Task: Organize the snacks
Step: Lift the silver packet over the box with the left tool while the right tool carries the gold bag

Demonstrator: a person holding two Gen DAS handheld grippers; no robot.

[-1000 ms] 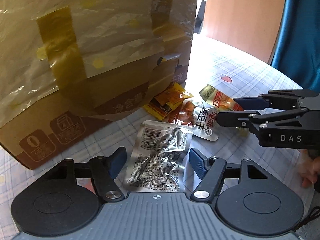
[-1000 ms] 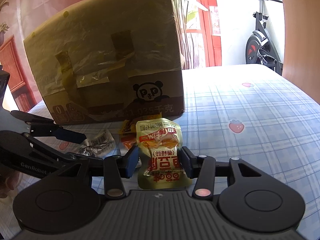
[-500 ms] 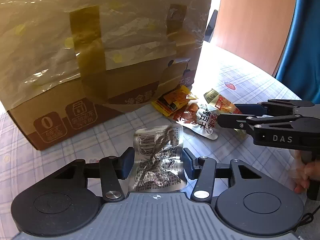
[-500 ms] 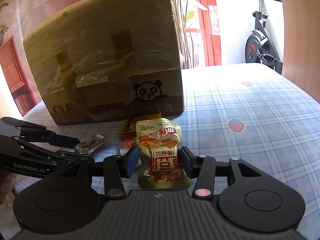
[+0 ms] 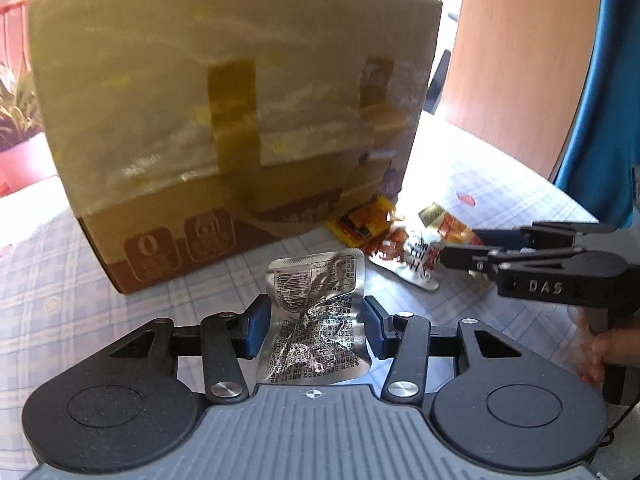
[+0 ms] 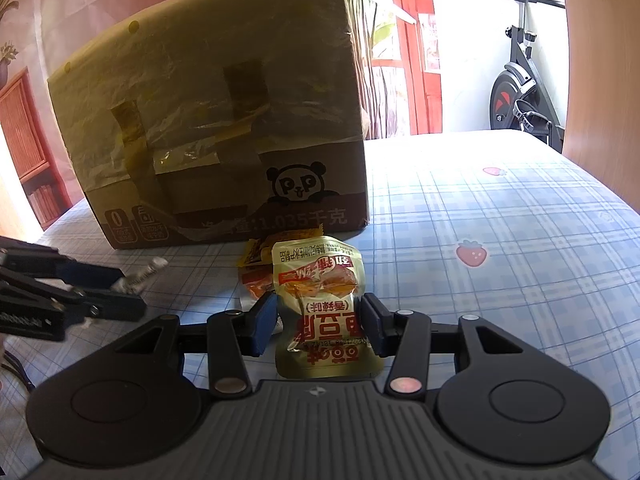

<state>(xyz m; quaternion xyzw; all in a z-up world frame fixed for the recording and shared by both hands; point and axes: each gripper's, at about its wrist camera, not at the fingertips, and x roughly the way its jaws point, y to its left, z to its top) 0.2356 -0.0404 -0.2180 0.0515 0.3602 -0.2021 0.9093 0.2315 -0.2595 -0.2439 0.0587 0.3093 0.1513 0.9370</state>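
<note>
1. A silver pouch [image 5: 316, 320] is pinched in the left tool [image 5: 314, 330], whose jaws have just been closing on it, in front of the box [image 5: 240, 120].
2. A gold pouch [image 6: 320, 308] is pinched in the right tool [image 6: 318, 326], also before the box.
3. Loose snacks [image 5: 368, 224] are left on the bench [image 6: 500, 240] at the box's foot.
4. The pick-up step is judged done; next, both pouches must be carried over the box's rim.

The way ahead is blocked by the tall cardboard box [image 6: 216, 132] standing on the checked tablecloth [image 6: 500, 280]; a small heap of snack packets [image 5: 384, 232] lies against its foot; open cloth is left to the right of the box, reaching the table's far edge; on the left side bare cloth is seen beside the box's corner; a wooden panel [image 5: 520, 52] closes the far right.
</note>
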